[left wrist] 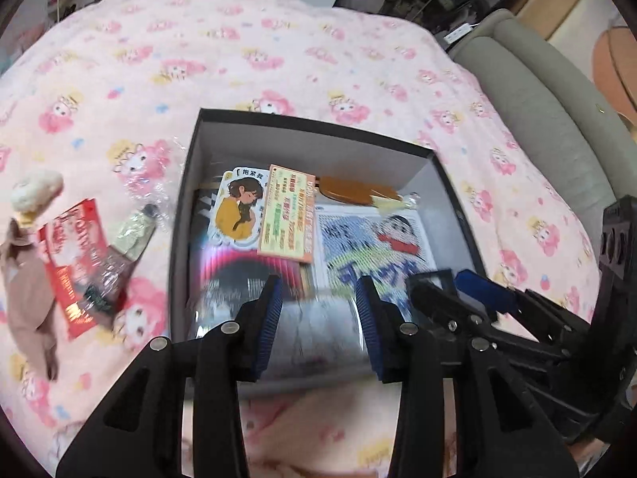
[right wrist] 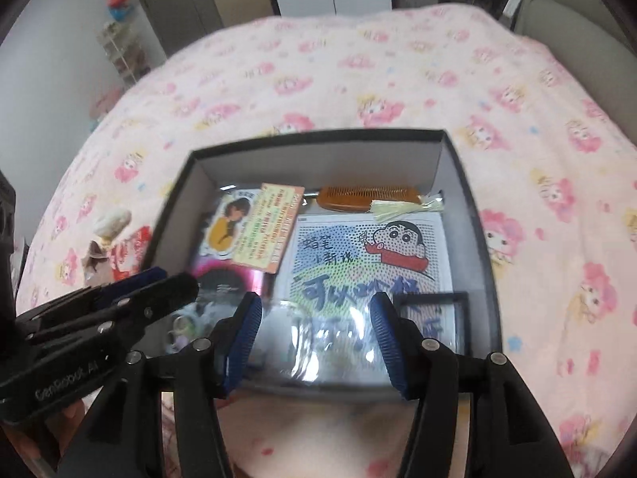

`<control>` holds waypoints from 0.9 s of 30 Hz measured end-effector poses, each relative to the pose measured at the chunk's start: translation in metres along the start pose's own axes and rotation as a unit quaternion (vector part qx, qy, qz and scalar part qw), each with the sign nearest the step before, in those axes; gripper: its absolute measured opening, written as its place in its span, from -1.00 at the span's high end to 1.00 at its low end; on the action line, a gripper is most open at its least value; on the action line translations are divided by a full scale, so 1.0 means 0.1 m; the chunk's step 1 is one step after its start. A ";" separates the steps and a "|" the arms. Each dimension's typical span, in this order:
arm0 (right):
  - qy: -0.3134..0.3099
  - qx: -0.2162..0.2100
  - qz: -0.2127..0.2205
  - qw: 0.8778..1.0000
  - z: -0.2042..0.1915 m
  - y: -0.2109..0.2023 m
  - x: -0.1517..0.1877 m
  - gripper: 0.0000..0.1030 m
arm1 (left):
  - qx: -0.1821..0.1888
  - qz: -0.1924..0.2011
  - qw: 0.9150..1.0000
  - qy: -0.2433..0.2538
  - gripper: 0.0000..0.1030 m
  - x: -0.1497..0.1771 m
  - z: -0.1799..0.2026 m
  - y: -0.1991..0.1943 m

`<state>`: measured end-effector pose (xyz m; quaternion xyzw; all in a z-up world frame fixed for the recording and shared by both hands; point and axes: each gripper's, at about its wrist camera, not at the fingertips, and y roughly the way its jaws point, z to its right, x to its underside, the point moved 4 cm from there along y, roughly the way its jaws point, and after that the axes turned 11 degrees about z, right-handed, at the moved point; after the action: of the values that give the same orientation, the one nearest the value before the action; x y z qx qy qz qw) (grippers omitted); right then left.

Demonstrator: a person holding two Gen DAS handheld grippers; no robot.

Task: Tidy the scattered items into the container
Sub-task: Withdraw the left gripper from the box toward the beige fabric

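A dark open box [left wrist: 306,123] [right wrist: 318,135] sits on the pink bed. Inside lie a girl sticker card [left wrist: 239,207] [right wrist: 227,227], an orange printed card [left wrist: 286,215] [right wrist: 266,227], a brown comb [left wrist: 354,191] [right wrist: 366,195] and a cartoon sheet [left wrist: 382,243] [right wrist: 370,255]. My left gripper [left wrist: 318,314] is open and empty over the box's near edge. My right gripper [right wrist: 314,338] is open and empty over the near part of the box. Left of the box lie a red packet [left wrist: 75,263], a tube [left wrist: 133,231] and a brown plush toy [left wrist: 28,286].
The bed has a pink cartoon blanket [left wrist: 278,59] [right wrist: 517,139]. A grey padded bed edge [left wrist: 549,91] runs along the right. Clear plastic wrap [left wrist: 151,171] lies left of the box. Each gripper shows in the other's view [left wrist: 497,302] [right wrist: 99,310].
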<state>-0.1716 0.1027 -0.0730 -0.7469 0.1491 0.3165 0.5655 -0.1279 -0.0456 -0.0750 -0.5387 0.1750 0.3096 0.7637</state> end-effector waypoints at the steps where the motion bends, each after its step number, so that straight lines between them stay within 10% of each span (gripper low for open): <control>1: 0.002 -0.001 0.005 1.000 -0.03 -0.08 0.02 -0.04 | 0.001 0.003 1.000 0.006 0.16 0.02 0.01 -0.09; 27: -0.108 -0.099 -0.029 0.989 -1.89 -0.28 0.68 -0.04 | -0.078 0.037 0.995 -0.049 0.21 0.69 -1.42 -1.39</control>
<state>-0.0469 -0.0570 -0.0653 -0.7650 0.0332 0.3916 0.5102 0.0251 -0.1904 -0.0679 -0.5741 0.1321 0.3766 0.7149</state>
